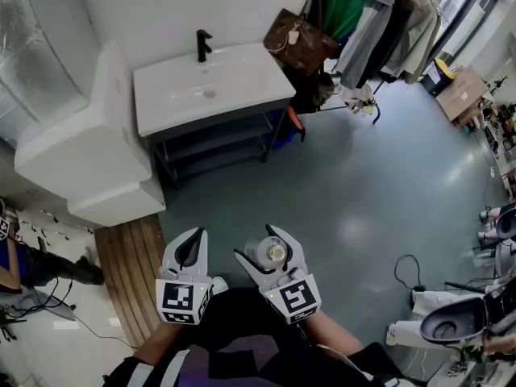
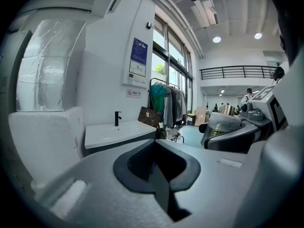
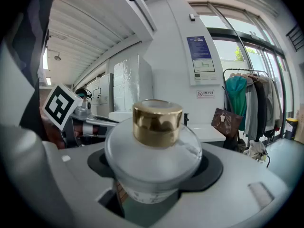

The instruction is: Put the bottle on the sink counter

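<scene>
**A:** What does the left gripper (image 1: pixel 192 240) show?

**B:** Its grey jaws are pressed together, with nothing between them.

**A:** And the right gripper (image 1: pixel 260 247)?

**B:** Its jaws clasp a clear round glass bottle with a gold cap (image 3: pixel 154 151), held above the grey floor (image 1: pixel 363 184), well apart from the white rectangular sink counter (image 1: pixel 242 83).

Clear bottle (image 1: pixel 264 253) with a gold cap is held between the jaws of the right gripper (image 1: pixel 256 243) at 6 o'clock, above grey floor (image 1: pixel 363 184). Left gripper (image 1: pixel 192 247) is seen just beside it, jaws pressed together. White sink counter (image 1: pixel 242 87) with black faucet (image 1: pixel 203 45) is located at 11 o'clock, well apart from the bottle. Brown bag (image 1: pixel 298 40) is seen at 12, wooden mat (image 1: pixel 129 272) at 8.
</scene>
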`<action>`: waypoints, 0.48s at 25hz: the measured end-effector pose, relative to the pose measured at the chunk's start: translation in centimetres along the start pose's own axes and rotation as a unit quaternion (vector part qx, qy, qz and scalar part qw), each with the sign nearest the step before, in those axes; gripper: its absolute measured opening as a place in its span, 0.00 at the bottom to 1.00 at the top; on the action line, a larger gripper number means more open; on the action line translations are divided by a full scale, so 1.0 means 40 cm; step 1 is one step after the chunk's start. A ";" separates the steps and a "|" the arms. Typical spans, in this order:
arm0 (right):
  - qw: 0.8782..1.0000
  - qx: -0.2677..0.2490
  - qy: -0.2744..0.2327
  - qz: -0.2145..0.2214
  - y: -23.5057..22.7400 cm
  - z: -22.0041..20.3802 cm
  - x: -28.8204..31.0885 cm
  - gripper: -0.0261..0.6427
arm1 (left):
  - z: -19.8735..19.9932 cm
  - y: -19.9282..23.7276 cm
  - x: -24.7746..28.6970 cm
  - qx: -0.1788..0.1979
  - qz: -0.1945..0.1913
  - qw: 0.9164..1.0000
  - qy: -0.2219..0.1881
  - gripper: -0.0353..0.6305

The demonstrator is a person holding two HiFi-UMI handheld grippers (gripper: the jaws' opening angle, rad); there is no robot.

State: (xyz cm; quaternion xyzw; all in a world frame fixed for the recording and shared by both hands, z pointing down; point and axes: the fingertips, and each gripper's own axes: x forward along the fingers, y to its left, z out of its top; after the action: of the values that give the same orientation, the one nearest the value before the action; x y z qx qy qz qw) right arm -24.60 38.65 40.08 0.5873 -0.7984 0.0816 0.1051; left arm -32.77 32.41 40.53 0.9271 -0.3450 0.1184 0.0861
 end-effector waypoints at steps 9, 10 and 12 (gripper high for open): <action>1.000 0.008 -0.003 -0.005 -0.031 0.024 -0.012 0.56 | 0.019 -0.021 0.027 -0.004 -0.005 1.000 -0.005 0.05; 1.000 0.008 -0.003 -0.005 -0.039 0.028 -0.016 0.56 | 0.023 -0.027 0.032 -0.005 -0.005 1.000 -0.006 0.05; 1.000 0.009 -0.005 -0.006 -0.055 0.038 -0.022 0.56 | 0.030 -0.038 0.043 -0.005 -0.005 1.000 -0.008 0.05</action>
State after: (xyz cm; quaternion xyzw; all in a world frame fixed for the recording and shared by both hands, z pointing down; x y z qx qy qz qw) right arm -22.36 38.41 38.41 0.5932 -0.7948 0.0852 0.0957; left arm -30.31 32.19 39.72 0.9293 -0.3416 0.1090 0.0882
